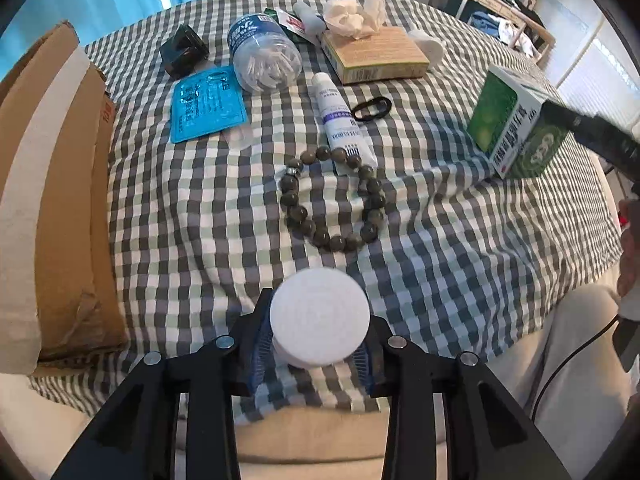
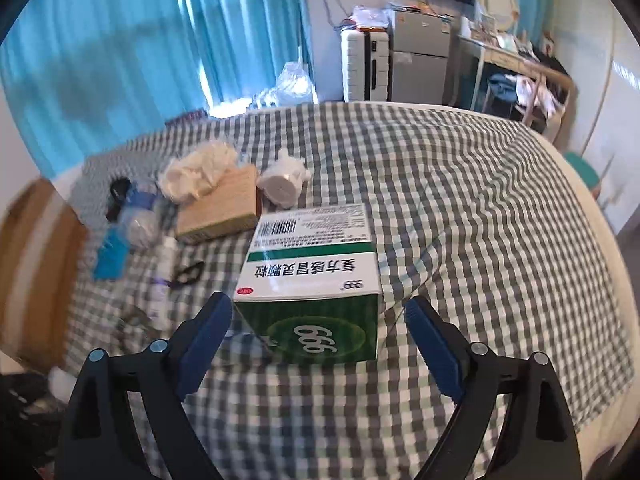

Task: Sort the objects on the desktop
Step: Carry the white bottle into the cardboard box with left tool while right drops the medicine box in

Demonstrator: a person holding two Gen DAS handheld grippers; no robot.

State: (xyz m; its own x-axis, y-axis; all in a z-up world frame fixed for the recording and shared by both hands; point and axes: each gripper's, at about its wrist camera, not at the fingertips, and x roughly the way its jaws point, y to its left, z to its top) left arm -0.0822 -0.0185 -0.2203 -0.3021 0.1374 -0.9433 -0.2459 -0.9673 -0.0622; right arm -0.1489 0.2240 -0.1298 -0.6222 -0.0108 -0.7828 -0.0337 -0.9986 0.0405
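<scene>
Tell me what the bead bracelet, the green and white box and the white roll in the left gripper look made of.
Bead bracelet: probably polished stone or glass; the grey-green beads glint.
Green and white box: printed cardboard, slightly glossy, with sharp folded edges and a barcode.
White roll, clamped in the left gripper: matte, fibrous-looking, likely cotton or compressed tissue.

A checked cloth (image 1: pixel 192 216) in grey, green and white covers the worktop. Directly on it lie a bead bracelet (image 1: pixel 332 198), a white tube (image 1: pixel 340 120), a black hair tie (image 1: pixel 371 108), a blue packet (image 1: pixel 206 106), a tissue box (image 1: pixel 374 54) and a green-and-white medicine box (image 2: pixel 312 276).
</scene>
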